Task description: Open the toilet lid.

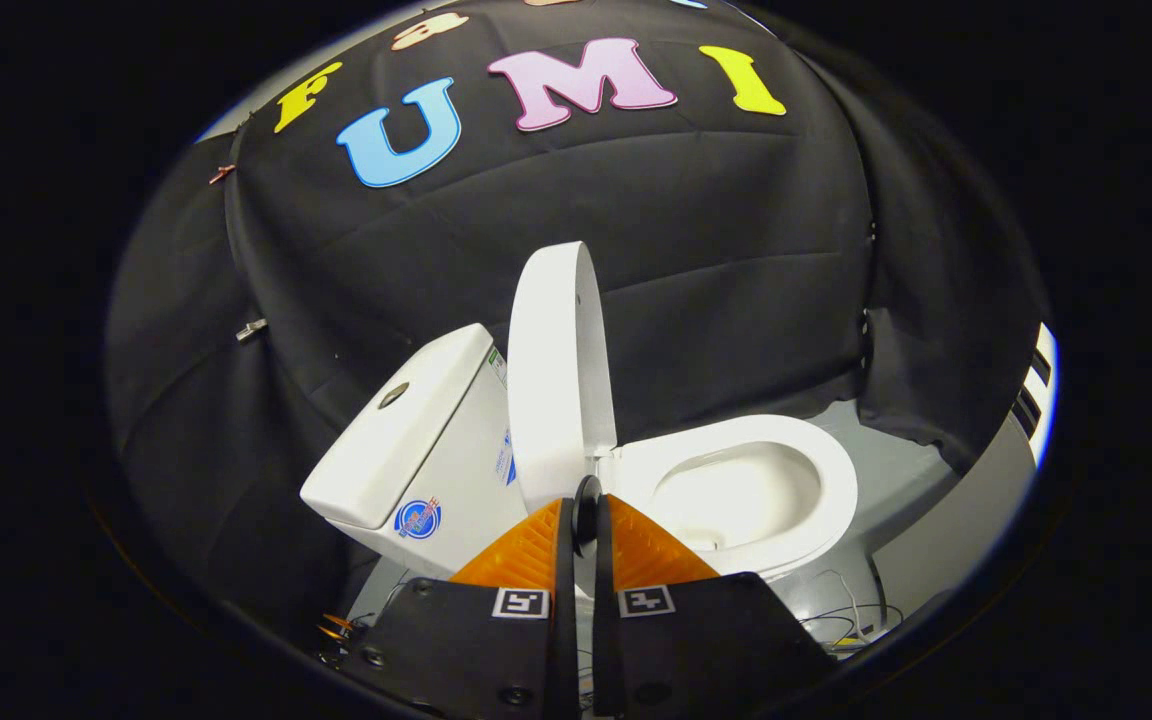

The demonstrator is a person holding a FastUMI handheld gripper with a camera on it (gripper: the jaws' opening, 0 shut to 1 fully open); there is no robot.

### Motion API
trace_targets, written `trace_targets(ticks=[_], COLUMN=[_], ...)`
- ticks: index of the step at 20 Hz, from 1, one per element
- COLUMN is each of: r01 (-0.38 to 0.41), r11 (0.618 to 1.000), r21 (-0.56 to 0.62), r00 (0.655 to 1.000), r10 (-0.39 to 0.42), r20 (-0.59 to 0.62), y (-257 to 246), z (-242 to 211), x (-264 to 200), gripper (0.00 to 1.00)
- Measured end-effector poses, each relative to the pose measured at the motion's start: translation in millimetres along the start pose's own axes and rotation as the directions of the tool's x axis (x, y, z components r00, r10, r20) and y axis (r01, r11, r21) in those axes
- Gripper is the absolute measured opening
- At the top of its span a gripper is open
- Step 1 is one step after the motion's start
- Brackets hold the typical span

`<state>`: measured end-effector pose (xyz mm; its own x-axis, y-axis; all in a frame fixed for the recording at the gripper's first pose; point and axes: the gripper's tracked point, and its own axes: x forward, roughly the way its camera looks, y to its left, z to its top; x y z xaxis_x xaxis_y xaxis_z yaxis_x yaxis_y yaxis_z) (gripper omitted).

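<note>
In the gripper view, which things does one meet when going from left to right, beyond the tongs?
Cistern → raised toilet lid → toilet seat around the bowl. The tongs are closed, holding nothing.

We see the toilet lid (558, 375) standing upright just beyond our gripper (587, 505), whose fingers sit nearly together with nothing between them. The tank (406, 430) lies left of the lid, the seat and bowl (746, 490) right, the cloth wall (716, 250) behind all.
</note>
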<state>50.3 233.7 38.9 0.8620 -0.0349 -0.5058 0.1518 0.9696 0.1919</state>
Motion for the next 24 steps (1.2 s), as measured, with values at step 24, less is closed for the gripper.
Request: trace_targets(ticks=[24], r01=[0.141], r11=[0.98], r21=[-0.143], r00=[0.99], r10=[-0.139], r20=[0.024], y=[80], z=[-23], x=[18], gripper=[0.13])
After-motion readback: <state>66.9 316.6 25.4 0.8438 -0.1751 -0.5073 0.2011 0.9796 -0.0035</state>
